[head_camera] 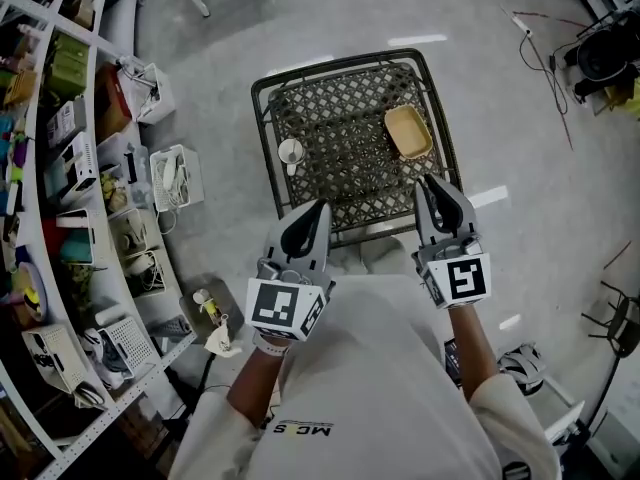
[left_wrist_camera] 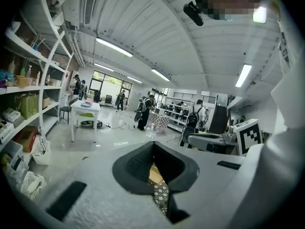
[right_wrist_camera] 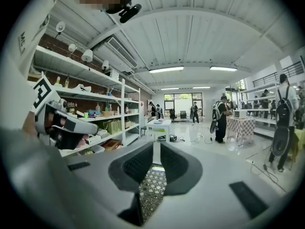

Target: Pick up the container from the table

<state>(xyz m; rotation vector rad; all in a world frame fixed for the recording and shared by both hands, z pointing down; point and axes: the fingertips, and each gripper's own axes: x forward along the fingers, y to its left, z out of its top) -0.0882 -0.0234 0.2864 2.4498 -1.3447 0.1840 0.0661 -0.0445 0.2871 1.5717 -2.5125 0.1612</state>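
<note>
Tan rectangular container (head_camera: pixel 408 131) rests on black lattice-mesh table (head_camera: pixel 340 163).

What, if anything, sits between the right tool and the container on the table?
Nothing visible does. The container sits on the lattice table just beyond the right tool, with only bare tabletop between them. The small white object lies over on the table's left side, clear of that path.
</note>
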